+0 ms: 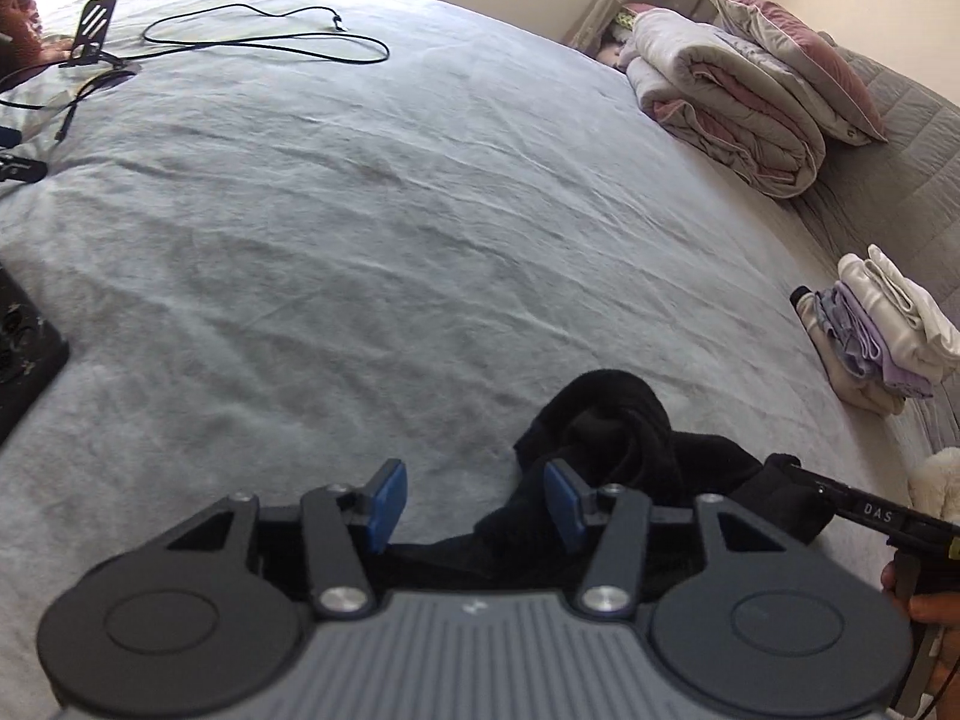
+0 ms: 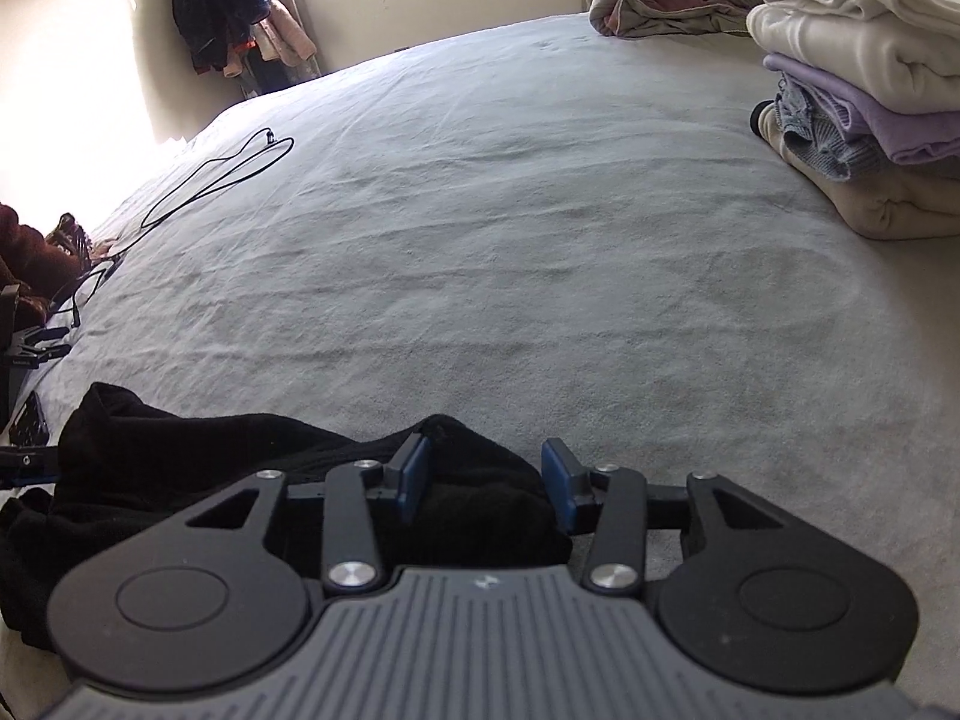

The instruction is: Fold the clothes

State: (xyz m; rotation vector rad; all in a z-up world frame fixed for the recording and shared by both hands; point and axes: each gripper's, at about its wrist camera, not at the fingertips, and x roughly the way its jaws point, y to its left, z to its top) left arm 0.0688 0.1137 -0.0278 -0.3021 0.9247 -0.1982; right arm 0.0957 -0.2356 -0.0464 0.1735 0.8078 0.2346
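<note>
A crumpled black garment (image 1: pixel 618 420) lies on the grey bed sheet (image 1: pixel 390 228) near the front edge. In the left wrist view my left gripper (image 1: pixel 477 504) stands open; its right pad rests against the cloth and a dark fold lies low between the fingers. In the right wrist view the same black garment (image 2: pixel 198 456) spreads to the left, and a bunch of it sits between the parted blue pads of my right gripper (image 2: pixel 486 483), which do not press it. The right gripper's dark body (image 1: pixel 852 504) also shows at the garment's right side, held by a hand (image 1: pixel 927 612).
A stack of folded clothes (image 1: pixel 882 330) (image 2: pixel 870 90) sits at the right. Folded blankets and a pillow (image 1: pixel 738 102) lie at the far right. A black cable (image 1: pixel 264 42) (image 2: pixel 216 180), a phone stand (image 1: pixel 93 30) and a dark flat object (image 1: pixel 24 348) lie at the left.
</note>
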